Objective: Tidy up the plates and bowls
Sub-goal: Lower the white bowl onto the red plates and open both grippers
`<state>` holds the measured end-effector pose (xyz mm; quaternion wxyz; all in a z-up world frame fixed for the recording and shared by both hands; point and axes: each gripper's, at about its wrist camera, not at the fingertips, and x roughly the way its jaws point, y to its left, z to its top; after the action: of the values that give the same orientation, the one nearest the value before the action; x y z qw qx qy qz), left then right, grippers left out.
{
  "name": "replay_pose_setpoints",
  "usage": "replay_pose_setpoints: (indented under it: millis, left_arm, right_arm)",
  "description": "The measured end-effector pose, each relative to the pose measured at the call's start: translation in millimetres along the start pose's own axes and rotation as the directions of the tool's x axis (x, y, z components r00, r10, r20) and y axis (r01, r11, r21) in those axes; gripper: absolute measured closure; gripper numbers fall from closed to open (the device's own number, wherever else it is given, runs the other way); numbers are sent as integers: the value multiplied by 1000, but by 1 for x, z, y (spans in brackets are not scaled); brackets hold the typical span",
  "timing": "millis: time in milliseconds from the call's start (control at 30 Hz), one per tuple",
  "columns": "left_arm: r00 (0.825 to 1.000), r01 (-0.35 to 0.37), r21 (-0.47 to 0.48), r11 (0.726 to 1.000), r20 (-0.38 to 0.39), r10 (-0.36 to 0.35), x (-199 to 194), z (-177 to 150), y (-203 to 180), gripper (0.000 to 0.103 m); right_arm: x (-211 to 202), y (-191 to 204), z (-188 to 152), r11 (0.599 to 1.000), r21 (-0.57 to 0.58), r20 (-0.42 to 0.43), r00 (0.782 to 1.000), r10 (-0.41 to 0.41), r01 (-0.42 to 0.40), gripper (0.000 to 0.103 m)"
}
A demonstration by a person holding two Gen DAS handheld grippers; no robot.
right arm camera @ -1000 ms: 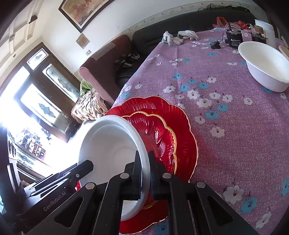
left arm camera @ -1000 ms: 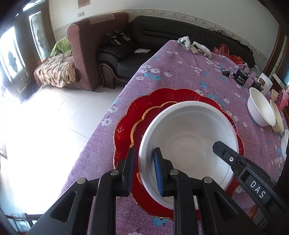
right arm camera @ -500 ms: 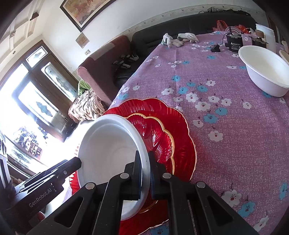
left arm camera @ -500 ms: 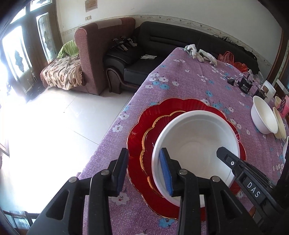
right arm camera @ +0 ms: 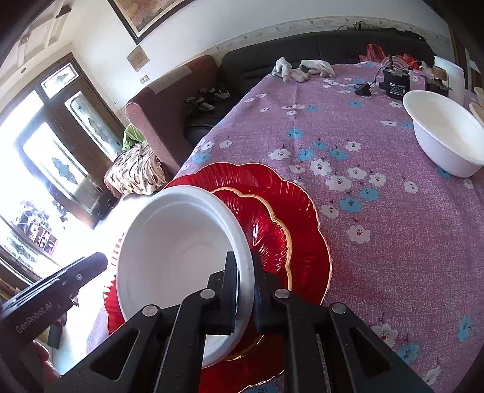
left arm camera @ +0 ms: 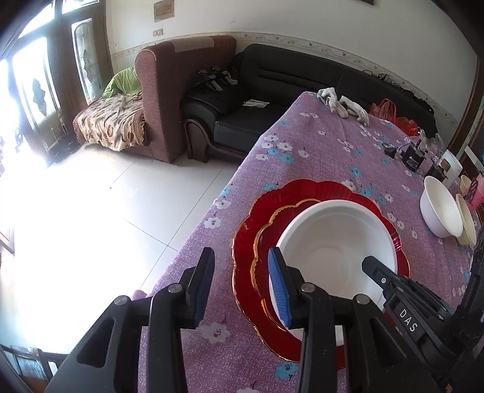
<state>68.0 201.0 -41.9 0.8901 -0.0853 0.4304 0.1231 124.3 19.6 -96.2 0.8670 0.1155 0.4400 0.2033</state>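
Purple tablecloth (left arm camera: 317,157); right-view-only painting (right arm camera: 145,15), probably.

Cream dishes (left arm camera: 466,219) cut by right edge — red plates (right arm camera: 302,241) partly under bowl (right arm camera: 181,241).

My worktop (left arm camera: 317,157) carries a large red scalloped glass plate (left arm camera: 314,189) near its edge toward the floor. On that plate lies a smaller red gold-rimmed plate (left arm camera: 266,229), and on the smaller plate sits a white foam bowl (left arm camera: 332,241). Beyond the large plate, toward the worktop's far side, stands a second white foam bowl (right arm camera: 444,136), with a cream bowl (left arm camera: 467,220) just beside it. Further behind the large plate lie a black power adapter (right arm camera: 397,86) and, at the far end, a bundle of pale gloves (left arm camera: 345,104). A black leather sofa (left arm camera: 272,93) stands behind the worktop.
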Motion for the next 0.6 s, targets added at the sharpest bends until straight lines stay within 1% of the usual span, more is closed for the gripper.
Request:
replay_pose_setpoints:
  millis: [67, 167, 200, 267, 300, 333, 400, 500, 567, 600]
  left_arm:
    - [1000, 0, -7, 1000, 11, 1, -4, 0, 3, 64]
    - [1000, 7, -12, 1000, 10, -7, -4, 1, 5, 64]
    - [1000, 7, -12, 1000, 7, -7, -3, 0, 5, 64]
    - [1000, 11, -17, 1000, 5, -11, -3, 0, 5, 64]
    - [1000, 17, -21, 1000, 2, -17, -2, 0, 6, 64]
    - [1000, 21, -26, 999, 1, -21, -3, 0, 7, 64]
    - [1000, 19, -32, 999, 4, -19, -4, 0, 9, 64]
    - [1000, 30, -44, 999, 5, -30, -6, 0, 12, 64]
    - [1000, 26, -41, 999, 5, -26, -7, 0, 12, 64]
    - [1000, 23, -41, 999, 7, -23, -7, 0, 13, 64]
  right_arm:
    - [-2, 4, 1, 1000, -26, 8, 1000, -16, 16, 91]
    - [-10, 17, 2, 991, -108, 59, 995, -78, 84, 91]
    - [-13, 21, 3, 986, -133, 73, 993, -92, 101, 89]
    - [-19, 28, 6, 977, -178, 93, 990, -102, 117, 79]
    - [-21, 31, 8, 973, -195, 102, 989, -103, 121, 66]
    - [-24, 33, 9, 970, -206, 113, 988, -105, 126, 57]
    - [-30, 33, 10, 969, -205, 141, 984, -112, 140, 48]
    - [-31, 34, 11, 966, -220, 128, 986, -108, 134, 47]
    - [-42, 26, 15, 970, -183, 187, 974, -128, 162, 46]
    - [-45, 22, 17, 973, -164, 199, 972, -126, 159, 46]
